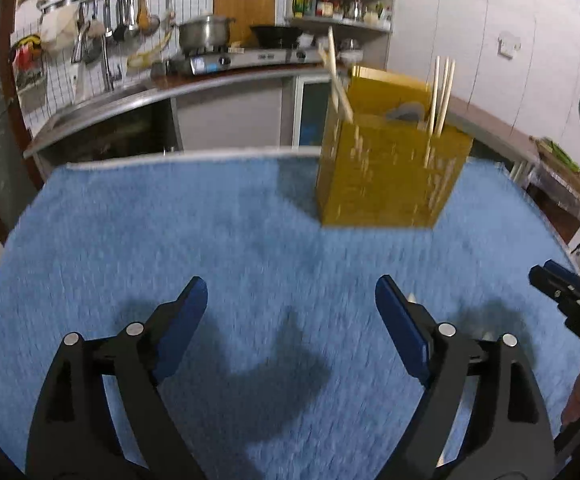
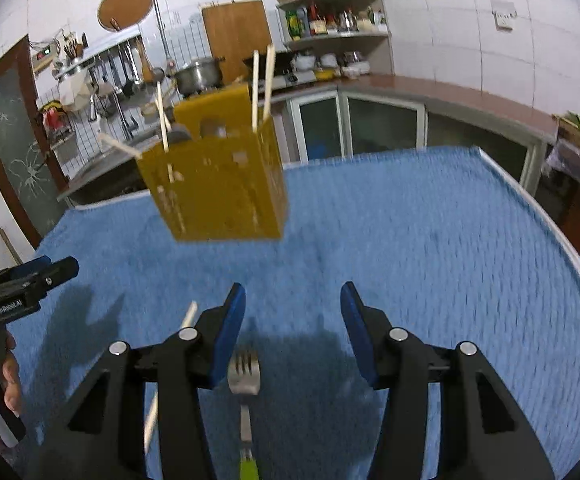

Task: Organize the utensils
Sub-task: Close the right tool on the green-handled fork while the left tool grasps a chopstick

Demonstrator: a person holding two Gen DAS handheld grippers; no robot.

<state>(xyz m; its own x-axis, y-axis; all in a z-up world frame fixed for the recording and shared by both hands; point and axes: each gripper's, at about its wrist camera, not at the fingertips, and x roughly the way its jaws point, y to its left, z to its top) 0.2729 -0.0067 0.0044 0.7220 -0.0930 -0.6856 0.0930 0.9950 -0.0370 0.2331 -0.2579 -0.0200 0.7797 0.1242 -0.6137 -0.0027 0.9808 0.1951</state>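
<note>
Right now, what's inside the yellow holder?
Chopsticks stand upright in the holder at one corner, and more lean out at another corner. A grey rounded item shows above the rim. The walls hide everything lower down.

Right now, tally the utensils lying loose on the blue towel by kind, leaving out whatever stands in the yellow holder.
Fork: 1
Chopstick: 1
Total: 2

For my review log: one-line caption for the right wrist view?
Open right gripper above a green-handled fork on the blue towel.
</note>
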